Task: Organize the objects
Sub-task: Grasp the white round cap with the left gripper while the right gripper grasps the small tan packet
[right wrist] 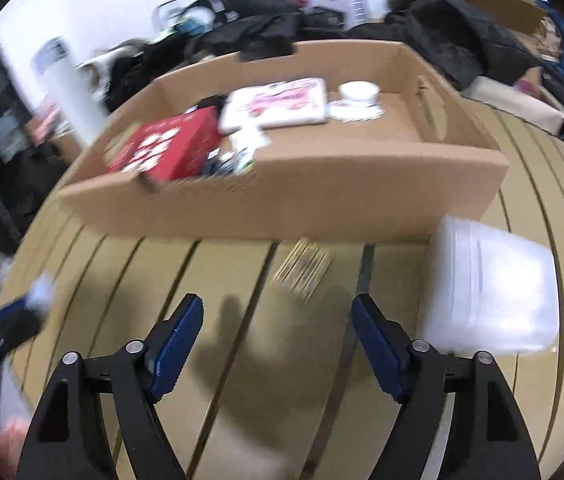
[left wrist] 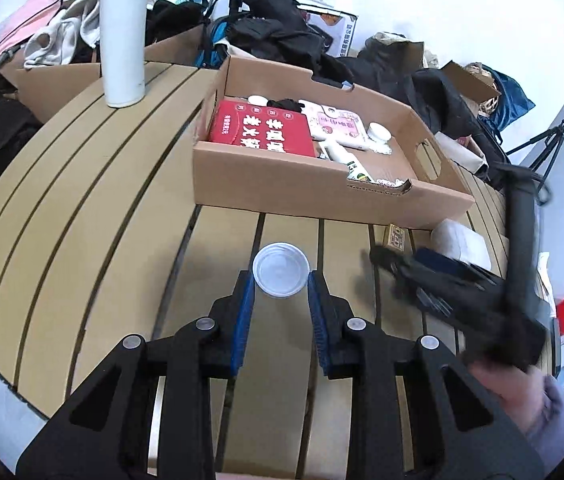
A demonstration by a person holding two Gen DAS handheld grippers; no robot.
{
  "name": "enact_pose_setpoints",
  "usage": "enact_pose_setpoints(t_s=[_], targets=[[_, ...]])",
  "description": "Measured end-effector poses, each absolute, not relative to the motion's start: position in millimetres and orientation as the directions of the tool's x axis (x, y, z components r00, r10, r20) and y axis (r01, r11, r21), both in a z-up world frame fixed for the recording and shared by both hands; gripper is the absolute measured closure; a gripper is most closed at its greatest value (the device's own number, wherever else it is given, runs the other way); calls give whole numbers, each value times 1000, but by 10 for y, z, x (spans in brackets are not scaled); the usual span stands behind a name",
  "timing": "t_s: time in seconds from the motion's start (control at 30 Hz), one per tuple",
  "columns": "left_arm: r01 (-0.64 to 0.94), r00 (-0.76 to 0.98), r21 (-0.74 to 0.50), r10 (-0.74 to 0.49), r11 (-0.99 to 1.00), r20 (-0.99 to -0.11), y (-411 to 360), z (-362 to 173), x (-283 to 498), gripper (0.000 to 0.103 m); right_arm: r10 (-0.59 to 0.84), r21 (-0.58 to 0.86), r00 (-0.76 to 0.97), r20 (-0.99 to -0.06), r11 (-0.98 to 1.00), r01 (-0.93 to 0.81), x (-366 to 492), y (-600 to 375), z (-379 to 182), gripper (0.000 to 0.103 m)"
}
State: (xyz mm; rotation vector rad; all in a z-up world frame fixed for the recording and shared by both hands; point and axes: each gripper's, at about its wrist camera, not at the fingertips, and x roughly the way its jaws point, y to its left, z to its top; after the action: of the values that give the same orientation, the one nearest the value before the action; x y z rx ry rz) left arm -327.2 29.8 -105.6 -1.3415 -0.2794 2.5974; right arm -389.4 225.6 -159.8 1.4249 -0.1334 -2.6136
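Note:
A small clear round cup (left wrist: 280,269) sits between the blue pads of my left gripper (left wrist: 280,280), which is closed on its rim above the slatted table (left wrist: 81,208). A cardboard box (left wrist: 422,196) behind it holds a red packet (left wrist: 261,128), a pink packet (left wrist: 338,122), a white jar (left wrist: 378,132) and a tube. My right gripper (right wrist: 277,308) is open and empty over the table, seen blurred in the left wrist view (left wrist: 402,264). Ahead of it lie a small brown packet (right wrist: 302,270) and a clear plastic container (right wrist: 490,284). The box (right wrist: 322,196) stands beyond.
A tall white bottle (left wrist: 123,36) stands on the table at the back left. Bags, clothes and more cardboard boxes (left wrist: 273,28) pile up behind the table. A tripod (left wrist: 550,140) stands at the right. The small brown packet (left wrist: 394,237) lies by the box.

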Motion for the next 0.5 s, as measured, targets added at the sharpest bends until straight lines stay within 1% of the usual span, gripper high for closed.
enact_pose_setpoints(t_s=[0.03,0.07,0.1,0.23,0.3,0.37,0.5], targets=[[-96,-567,-256,264,-962,-780,297,-1055,-3275,79,-111,90,-559,-822,-994,64,-3923,2231,-1599,50],[-98,-567,-251,261,-963,-781,293,-1056,-3269,79,-83,62,-570,-817,-996,56,-3941,2214,-1597,75],[-98,-567,-246,257,-964,-782,294,-1060,-3255,79,-69,50,-576,-814,-998,49,-3964,2197,-1604,77],[-99,-567,-248,259,-964,-782,314,-1028,-3154,79,-62,15,-577,-814,-996,86,-3935,2162,-1595,78],[-106,-574,-239,256,-965,-778,344,-933,-3051,79,-96,52,-557,-825,-994,94,-3844,2219,-1546,78],[-113,-581,-224,247,-968,-776,380,-815,-2895,79,-134,84,-570,-811,-990,112,-3635,2284,-1397,78],[-142,-607,-225,264,-964,-749,452,-532,-2441,79,-214,141,-565,-797,-975,169,-3037,2469,-1036,78]])
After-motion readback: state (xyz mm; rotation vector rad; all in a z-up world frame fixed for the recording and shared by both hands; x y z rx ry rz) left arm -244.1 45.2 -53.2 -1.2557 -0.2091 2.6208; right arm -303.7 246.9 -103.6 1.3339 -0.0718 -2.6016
